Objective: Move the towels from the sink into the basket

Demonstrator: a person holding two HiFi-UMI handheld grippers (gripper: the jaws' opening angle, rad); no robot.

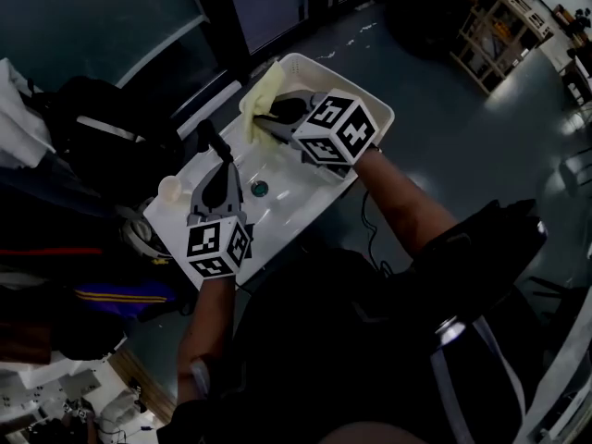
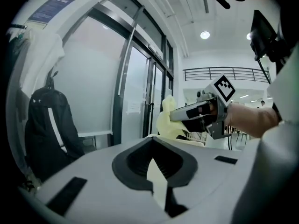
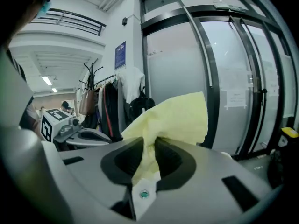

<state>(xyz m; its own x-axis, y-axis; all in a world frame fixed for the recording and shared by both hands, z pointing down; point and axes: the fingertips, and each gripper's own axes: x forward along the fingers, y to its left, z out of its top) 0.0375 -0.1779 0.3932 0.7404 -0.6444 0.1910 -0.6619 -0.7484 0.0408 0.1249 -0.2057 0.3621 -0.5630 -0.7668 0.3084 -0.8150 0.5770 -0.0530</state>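
Grey floor and tall glass doors (image 1: 268, 7) frame a white sink (image 1: 282, 213) with a white basket (image 1: 319, 63) set at its far end. You have a yellow towel (image 1: 262, 95) pinched in the right gripper (image 1: 280, 114). Its jaws are clamped on a gathered fold, and the rest of the cloth fans out loose beyond them. From the head view the towel hangs at the basket's near-left rim, partly over the opening and partly over the edge, clear of the sink bowl.

Your left gripper (image 2: 156, 171) hovers over the sink with its jaws closed and nothing between them. The bowl around the drain (image 1: 260, 189) looks bare, with no other towel visible in it.

This looks like the carrying step, close to the drop. Next, bring the right gripper further over the middle of the basket so the whole cloth hangs inside the rim. Then lower it a little and part the jaws. If you let go where it is now, the loose corner may drape over the rim or slide back toward the sink. Keep the left gripper out of the way.
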